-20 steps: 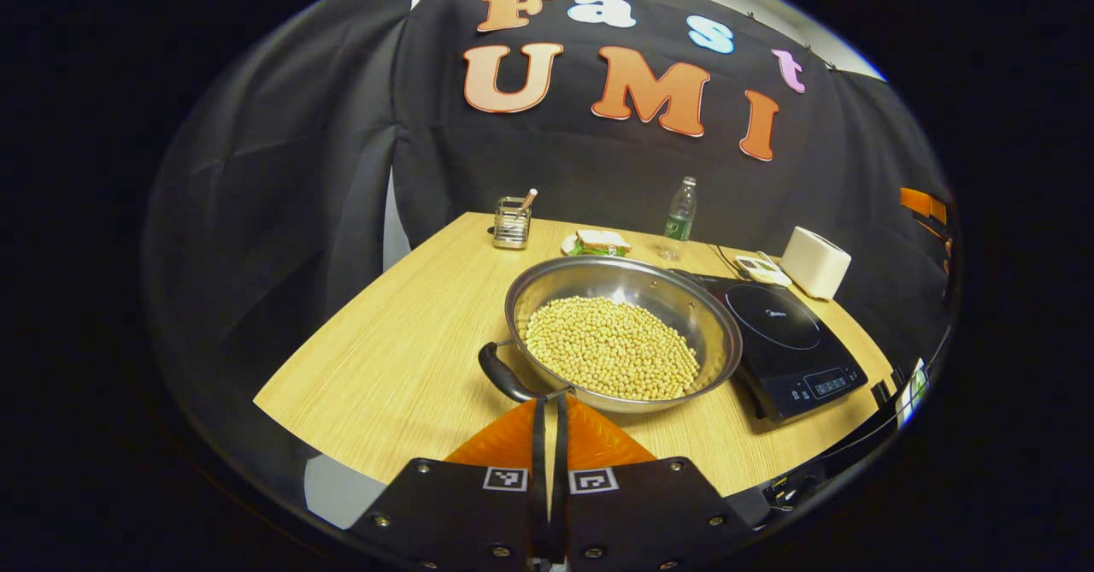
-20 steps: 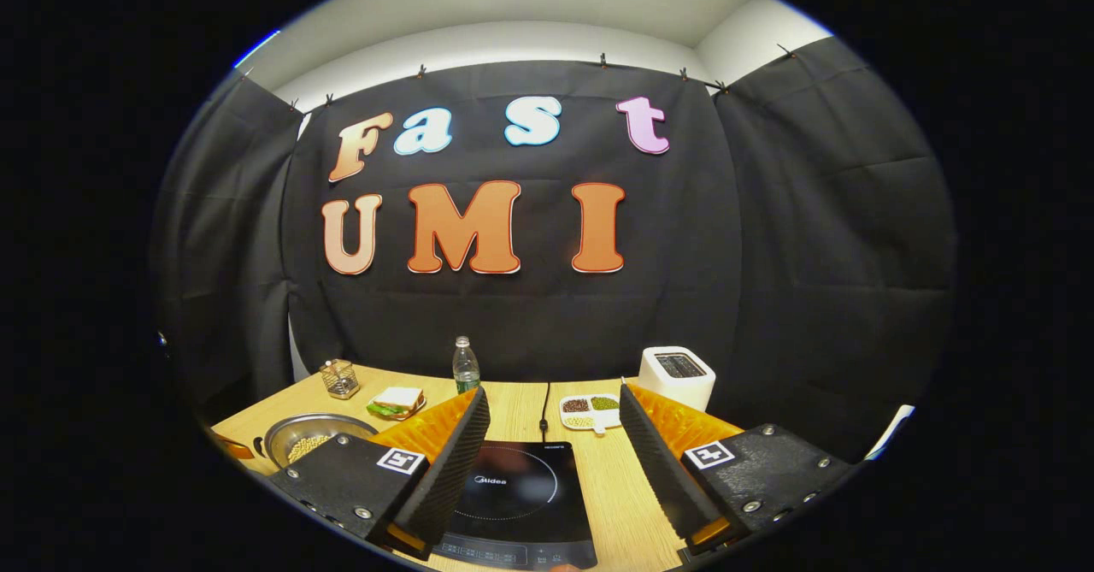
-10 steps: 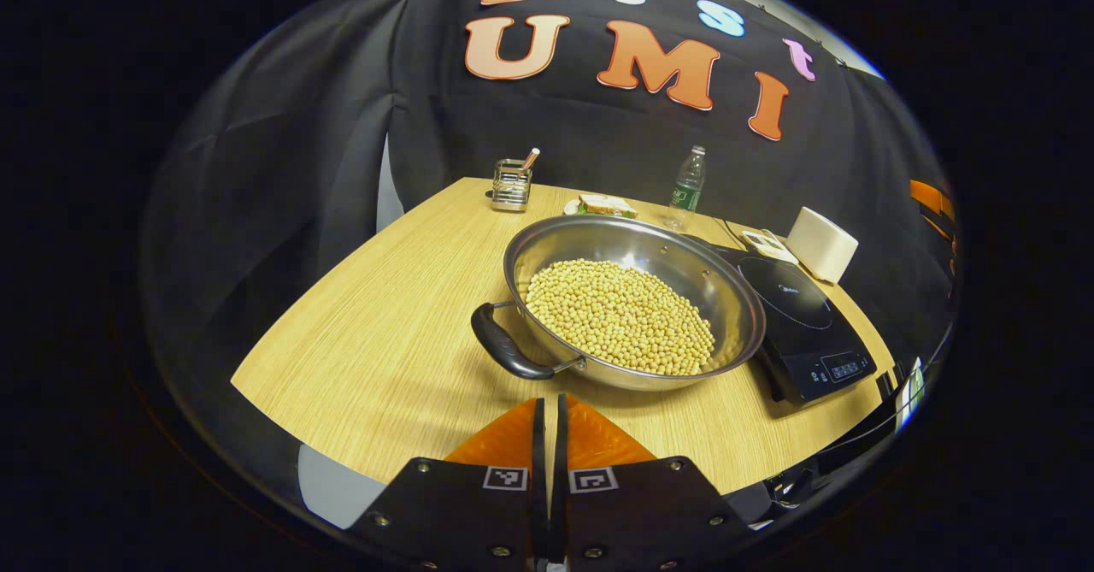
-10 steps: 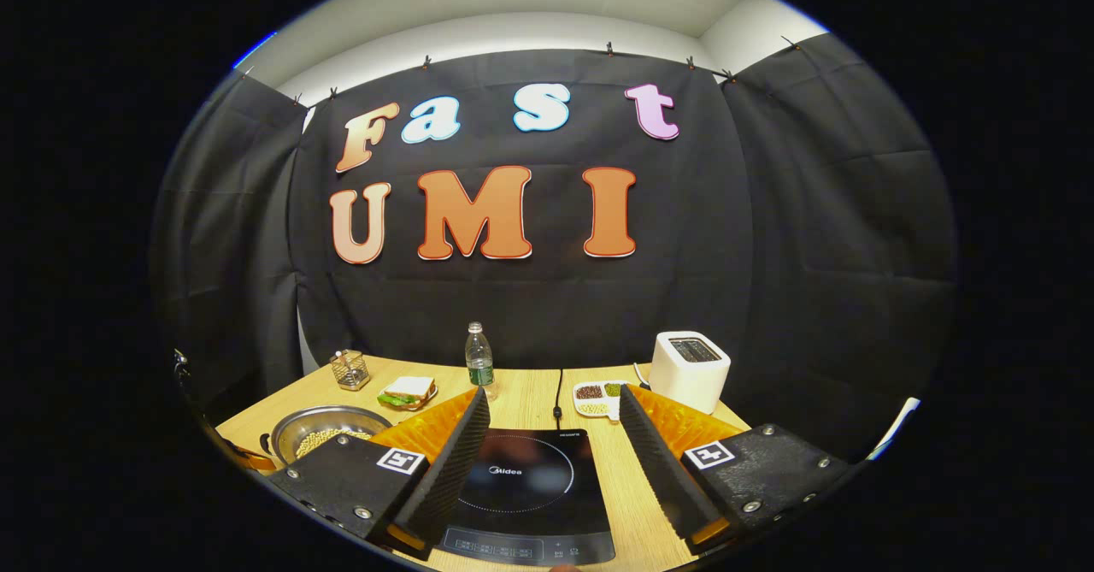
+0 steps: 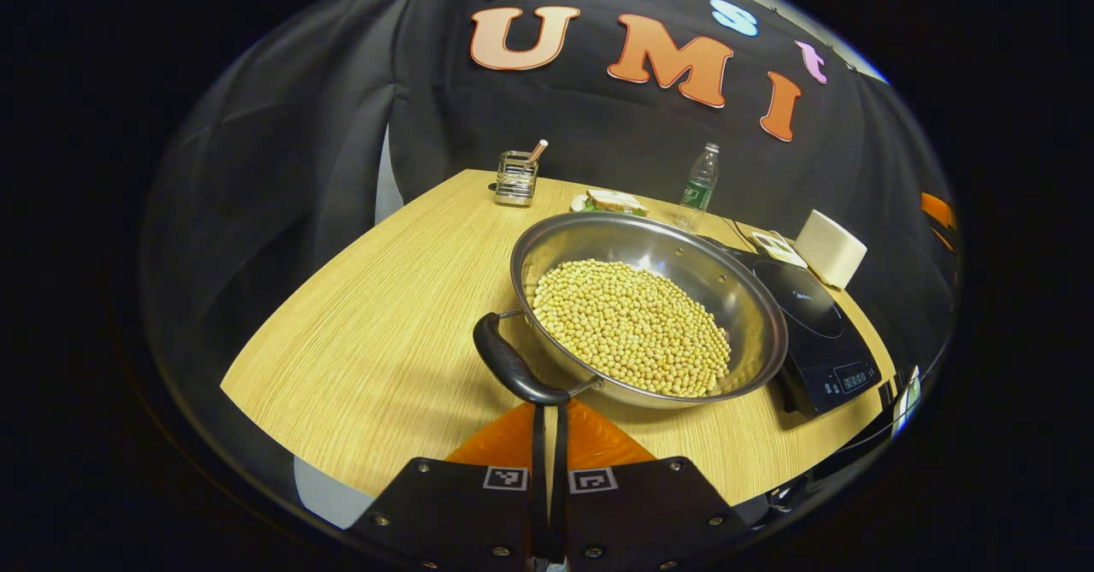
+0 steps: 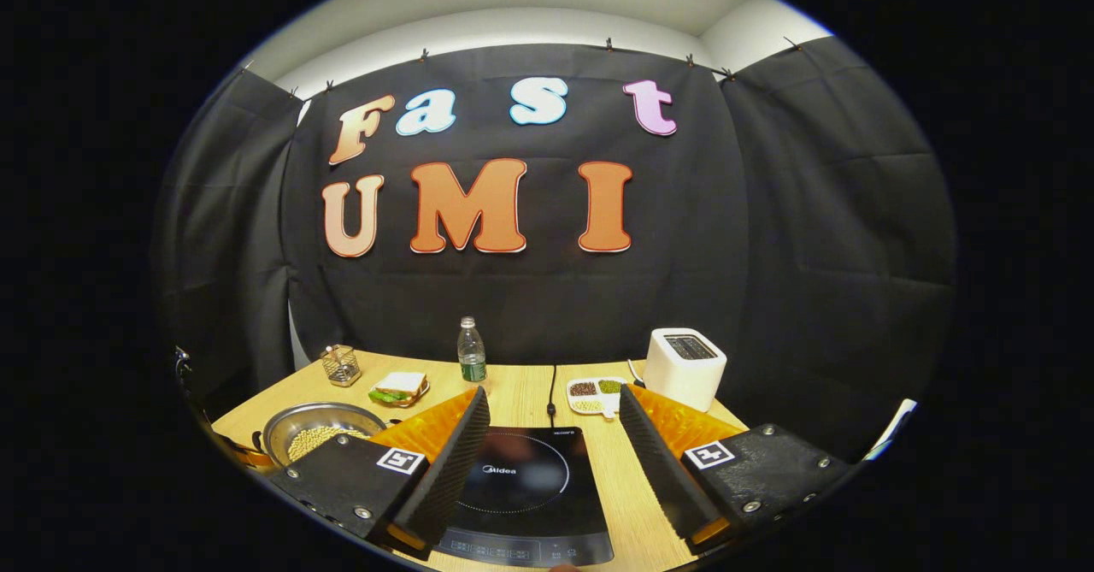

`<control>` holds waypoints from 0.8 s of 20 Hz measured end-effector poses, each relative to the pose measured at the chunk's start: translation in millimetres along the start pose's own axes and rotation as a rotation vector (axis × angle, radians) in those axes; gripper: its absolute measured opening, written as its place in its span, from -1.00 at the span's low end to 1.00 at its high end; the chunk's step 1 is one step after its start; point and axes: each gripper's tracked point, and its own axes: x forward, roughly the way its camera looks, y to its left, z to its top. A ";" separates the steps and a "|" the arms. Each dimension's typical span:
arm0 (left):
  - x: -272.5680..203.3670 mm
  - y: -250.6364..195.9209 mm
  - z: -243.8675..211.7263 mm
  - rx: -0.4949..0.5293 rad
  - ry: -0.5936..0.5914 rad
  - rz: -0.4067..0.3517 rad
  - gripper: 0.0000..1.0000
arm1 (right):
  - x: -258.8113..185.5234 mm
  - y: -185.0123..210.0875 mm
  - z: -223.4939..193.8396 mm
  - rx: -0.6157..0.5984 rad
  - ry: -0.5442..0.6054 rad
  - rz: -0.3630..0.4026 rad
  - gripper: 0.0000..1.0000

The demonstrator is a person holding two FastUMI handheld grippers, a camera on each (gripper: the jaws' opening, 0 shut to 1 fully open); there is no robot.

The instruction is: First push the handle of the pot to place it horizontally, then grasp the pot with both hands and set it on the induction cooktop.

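A steel pot (image 5: 744,298) full of pale beans stands on the wooden table (image 5: 376,324), just left of the black induction cooktop (image 5: 820,333). Its near black handle (image 5: 511,368) points toward me. My left gripper (image 5: 547,422) is shut with nothing in it, its tips right under that handle's near end. In the right gripper view the pot (image 6: 318,431) sits low at the left. My right gripper (image 6: 554,452) hangs open over the cooktop (image 6: 521,491), nothing between its fingers.
Along the back of the table stand a wire holder (image 5: 516,179), a sandwich on a plate (image 5: 612,203), a water bottle (image 5: 699,185), a sectioned dish of grains (image 6: 595,391) and a white toaster (image 5: 829,249). A cable (image 6: 550,388) runs back from the cooktop.
The left gripper drew back from the pot, then came close to the handle again; the handle now lies at its tips. The right gripper view shifted only slightly over the cooktop.
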 end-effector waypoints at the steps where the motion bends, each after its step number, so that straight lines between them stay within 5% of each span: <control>1: 0.1 3.4 0.8 -0.003 -0.001 0.003 -0.95 | 0.9 -0.3 0.6 0.000 -0.001 -0.003 0.90; 16: 34.2 54.1 32.3 -0.046 -0.024 0.067 -0.95 | 19.4 11.7 -7.8 -0.001 0.022 -0.011 0.90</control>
